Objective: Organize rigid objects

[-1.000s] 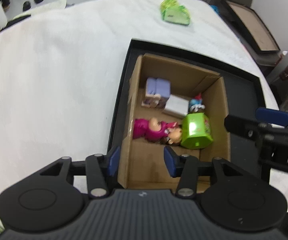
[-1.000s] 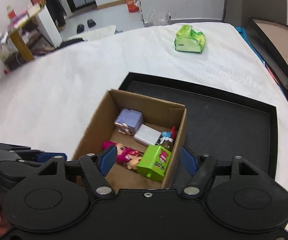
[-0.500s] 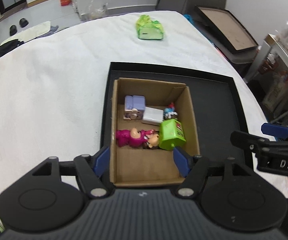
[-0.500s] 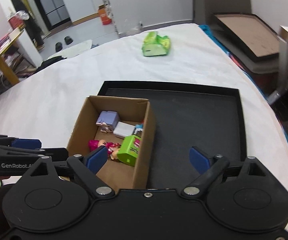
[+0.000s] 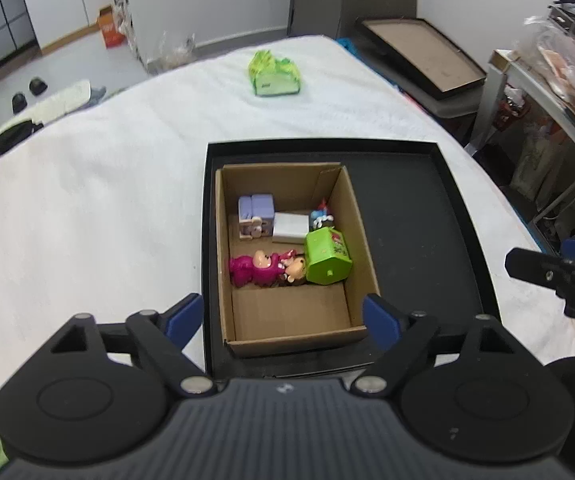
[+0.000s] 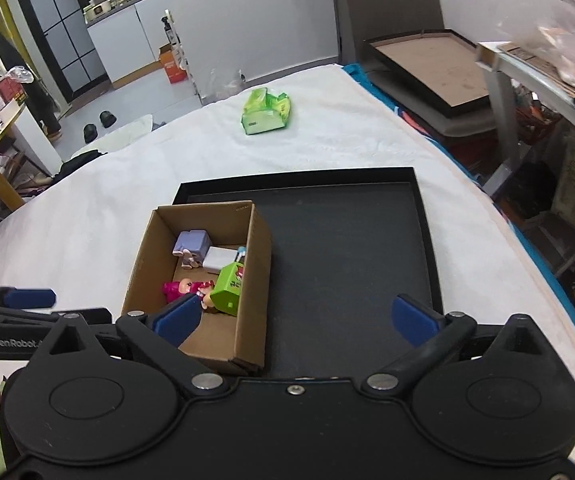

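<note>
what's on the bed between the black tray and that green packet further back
Nothing. Both wrist views show only bare white cover between the black tray and the green packet.

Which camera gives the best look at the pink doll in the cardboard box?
The left wrist view: the pink doll lies in full view, seen from above, beside the green toy box. In the right wrist view the right gripper's blue fingertip covers part of it.

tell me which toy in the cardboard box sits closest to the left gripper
The green block toy, against the box's right wall. With the pink doll beside it, it lies nearest the box's open near end; the purple toy, white block and small blue figure sit farther back.
</note>
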Motion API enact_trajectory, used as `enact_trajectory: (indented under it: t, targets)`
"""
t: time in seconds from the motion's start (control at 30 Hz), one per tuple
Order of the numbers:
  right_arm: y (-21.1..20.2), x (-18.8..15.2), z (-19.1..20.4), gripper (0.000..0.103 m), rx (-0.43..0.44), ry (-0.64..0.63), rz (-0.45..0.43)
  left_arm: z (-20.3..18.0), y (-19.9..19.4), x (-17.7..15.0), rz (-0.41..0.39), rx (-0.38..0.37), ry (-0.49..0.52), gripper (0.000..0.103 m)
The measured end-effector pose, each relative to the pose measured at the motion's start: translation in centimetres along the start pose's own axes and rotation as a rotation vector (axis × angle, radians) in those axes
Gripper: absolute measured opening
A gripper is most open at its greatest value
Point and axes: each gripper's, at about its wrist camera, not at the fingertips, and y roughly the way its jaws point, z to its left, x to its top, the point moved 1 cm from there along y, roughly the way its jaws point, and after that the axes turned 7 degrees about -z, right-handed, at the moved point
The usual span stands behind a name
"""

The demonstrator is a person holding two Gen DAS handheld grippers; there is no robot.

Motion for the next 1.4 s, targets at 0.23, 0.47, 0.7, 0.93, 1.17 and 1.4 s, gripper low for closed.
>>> enact_trajectory:
  t: [0.23,0.47,0.7,0.93,1.17,1.4]
  targets:
    - [-3.1,-1.7,-0.9,0.103,-0.062,0.028,-0.018,-1.4,-2.6,-0.8,-0.047,-0.05,0.019,0.097]
    - [-6.8,-2.7,-1.4,0.103,-0.143,0.077,-0.092,-2.0,-5.2,-1.1,-0.116,-0.08,0.059,0.099]
    - [-9.0,-4.4,-0.9,0.103,-0.19,0.129,-0.129,-1.8,-7.1,-1.5,-0.165,-0.093,0.093,0.1]
    - [-9.9,-5.9,0.2,0.103,-0.205,0.163,-0.138,-1.1,-7.8,-2.7,-0.163,-0.108,0.124,0.1]
    - [-10.3,-6.8,1.5,0.103,-0.215,0.162,-0.154,-0.3,-8.0,-3.6,-0.167,-0.12,0.128,0.1]
    - [-10.3,-8.1,2.3,0.103,-0.215,0.169,-0.161,-0.1,-7.9,-4.5,-0.169,-0.117,0.145,0.1]
